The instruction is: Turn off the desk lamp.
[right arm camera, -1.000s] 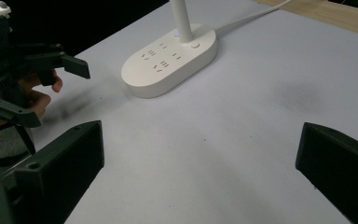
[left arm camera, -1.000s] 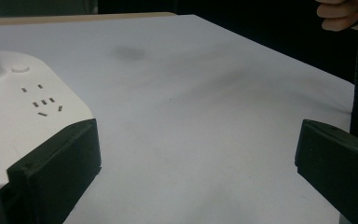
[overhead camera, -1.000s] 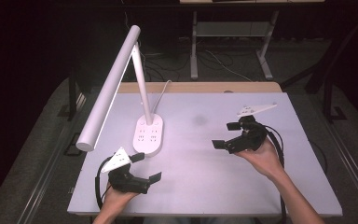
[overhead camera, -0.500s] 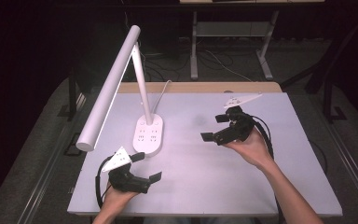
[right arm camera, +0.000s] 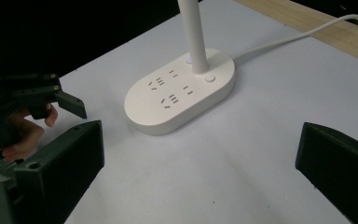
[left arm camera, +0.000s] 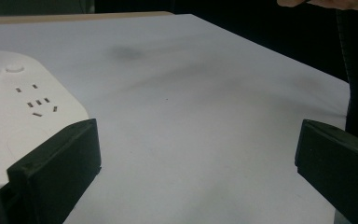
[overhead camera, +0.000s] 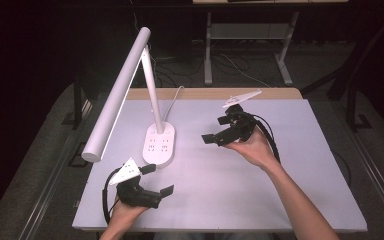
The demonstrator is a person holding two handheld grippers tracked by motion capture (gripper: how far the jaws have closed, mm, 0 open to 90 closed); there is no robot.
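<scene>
High view, nearest edge of the white table (overhead camera: pixel 290 200): left gripper (overhead camera: pixel 156 180) held low in the left hand (overhead camera: pixel 122 210), jaws spread wide with nothing between them, grey three-cornered plate on top, cable looping off its left side. Just beyond it, apart from it: white oval lamp base (overhead camera: pixel 160 145) (sockets on its top face, small round button near the stem). Rising from that base: slim white stem (overhead camera: pixel 152 95), carrying a long tubular lamp head (overhead camera: pixel 117 95) slanting down toward the left table edge. Right of the base, farther back and raised off the table: right gripper (overhead camera: pixel 219 130) in the right hand (overhead camera: pixel 255 147), jaws spread, empty, aimed toward the base. At the far edge: a bare wooden strip (overhead camera: pixel 200 93), crossed by the lamp's white cord (overhead camera: pixel 176 96).
</scene>
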